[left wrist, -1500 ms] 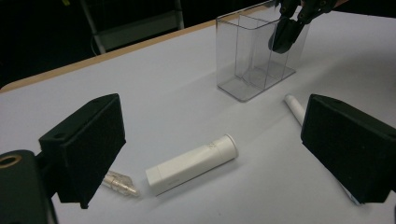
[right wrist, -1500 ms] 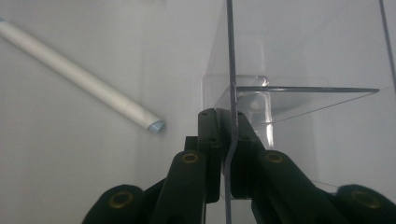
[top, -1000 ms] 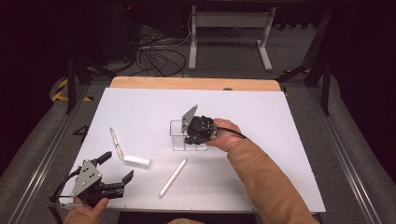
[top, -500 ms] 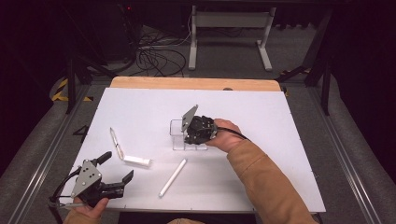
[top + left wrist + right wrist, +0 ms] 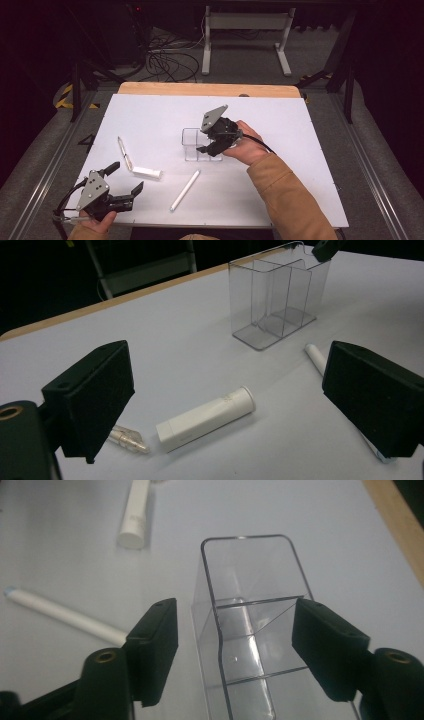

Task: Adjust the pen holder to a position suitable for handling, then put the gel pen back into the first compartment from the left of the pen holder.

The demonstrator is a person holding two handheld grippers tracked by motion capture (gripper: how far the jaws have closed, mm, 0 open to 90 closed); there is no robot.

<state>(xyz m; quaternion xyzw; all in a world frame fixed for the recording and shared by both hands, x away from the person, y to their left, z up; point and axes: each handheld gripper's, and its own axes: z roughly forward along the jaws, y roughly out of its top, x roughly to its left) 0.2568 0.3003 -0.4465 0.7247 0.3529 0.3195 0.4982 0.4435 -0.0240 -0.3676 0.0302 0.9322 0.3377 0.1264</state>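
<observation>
Clear organizer (image 5: 196, 145) unmoved; right gripper (image 5: 212, 145) still straddles it.

A tan sleeve (image 5: 290, 195) covers the right forearm. Both grippers, the left gripper (image 5: 120, 181) and the right gripper (image 5: 212, 142), are black with grey three-cornered plates, brass-ringed screw holes and thin black cables.

High view looks down, forward, from afar; both gripper views sit low and close, sharing the clear organizer (image 5: 199, 146) (image 5: 276, 302) (image 5: 252, 625).
</observation>
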